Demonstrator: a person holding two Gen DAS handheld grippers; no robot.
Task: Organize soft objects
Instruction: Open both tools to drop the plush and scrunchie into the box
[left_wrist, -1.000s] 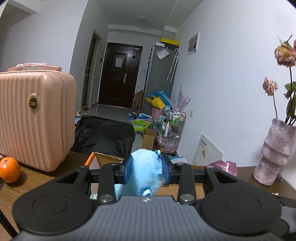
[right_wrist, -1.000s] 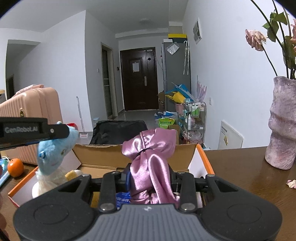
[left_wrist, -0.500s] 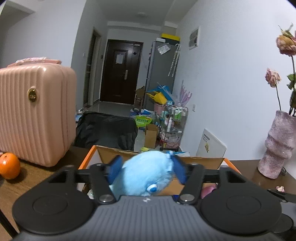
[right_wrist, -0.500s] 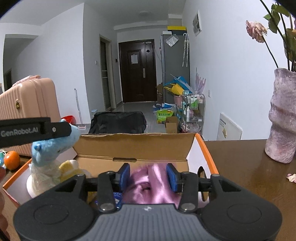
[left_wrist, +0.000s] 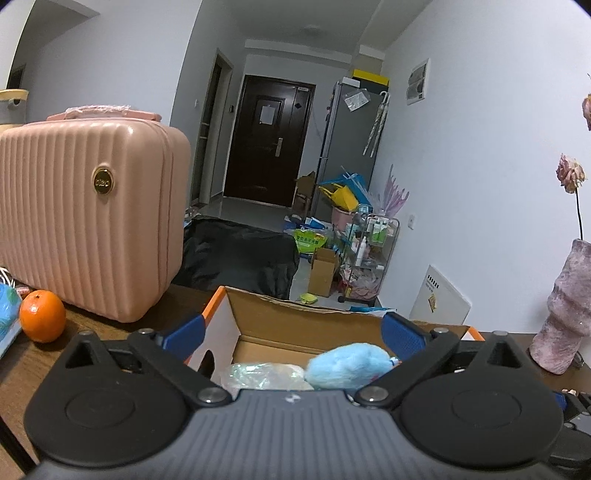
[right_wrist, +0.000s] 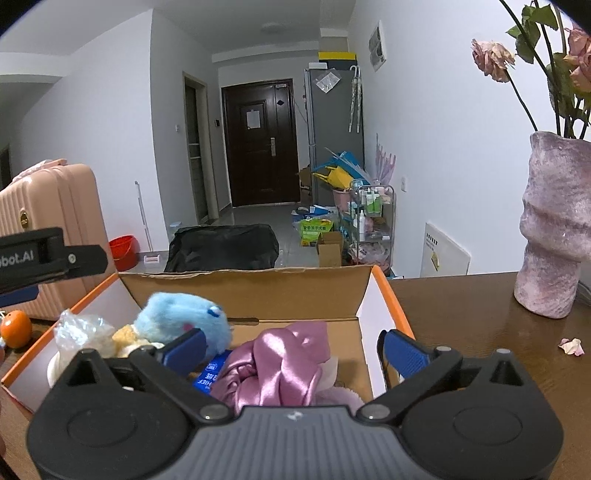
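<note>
My left tongs (left_wrist: 291, 332) and right tongs (right_wrist: 293, 345) are just opening wide, gripping nothing; blue plush (right_wrist: 184, 321) and pink satin cloth (right_wrist: 280, 362) are lying low in the cardboard box (right_wrist: 243, 291).

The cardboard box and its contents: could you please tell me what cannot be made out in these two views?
- Left wrist view: the cardboard box floor and most of the blue plush toy are hidden behind the left gripper body.
- Right wrist view: the blue packet print is too small to read; the pink satin cloth covers it.

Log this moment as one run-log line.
left claw: open | right claw: open | blue plush, pink cloth: in box
</note>
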